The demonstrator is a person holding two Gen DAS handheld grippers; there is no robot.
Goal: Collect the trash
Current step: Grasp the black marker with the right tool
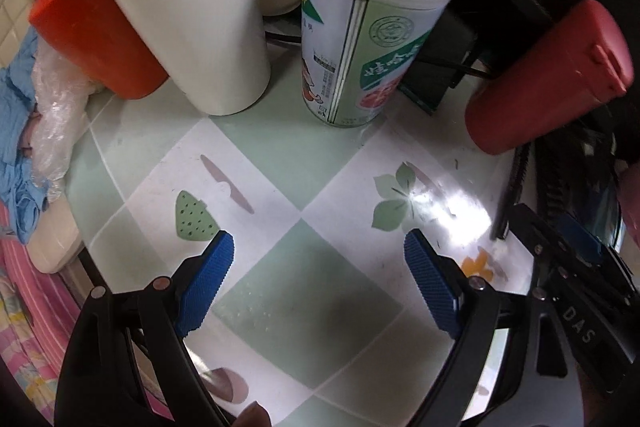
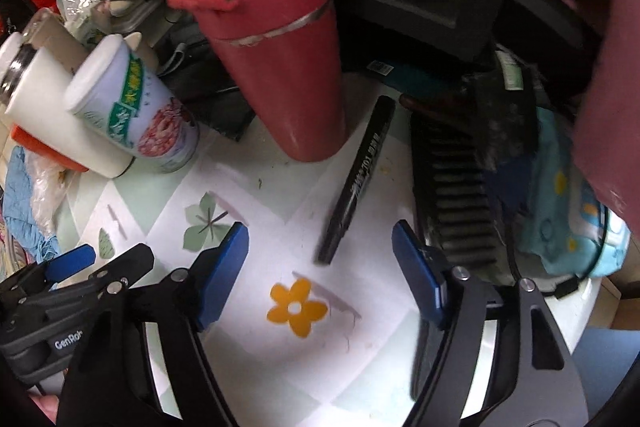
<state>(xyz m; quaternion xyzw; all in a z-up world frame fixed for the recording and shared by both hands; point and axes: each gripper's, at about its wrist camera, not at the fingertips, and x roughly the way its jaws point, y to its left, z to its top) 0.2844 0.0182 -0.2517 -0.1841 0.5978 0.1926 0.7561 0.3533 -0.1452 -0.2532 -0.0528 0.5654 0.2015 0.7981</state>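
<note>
One black marker pen (image 2: 356, 183) lies slantwise on the tabletop (image 2: 256, 359), its near end between and just ahead of the right gripper (image 2: 320, 267), whose blue pads stand apart on either side without touching it. That gripper points steeply down at the checked, flower-printed cloth. The pen's lettering is too blurred to read. A red flask (image 2: 280, 67) stands just beyond the pen's far end, and a black comb-like thing (image 2: 456, 187) lies beside the pen, partly hidden behind the gripper's right finger. The left gripper (image 1: 320, 251) also points steeply down, open over bare tabletop with nothing between its pads. Ahead of it stand a printed can (image 1: 360, 39), a white cup (image 1: 192, 7) and an orange cup (image 1: 88, 31), both cut off at the frame's top. Crumpled clear plastic (image 1: 56, 107) lies on blue cloth (image 1: 16, 131) at the left edge.
</note>
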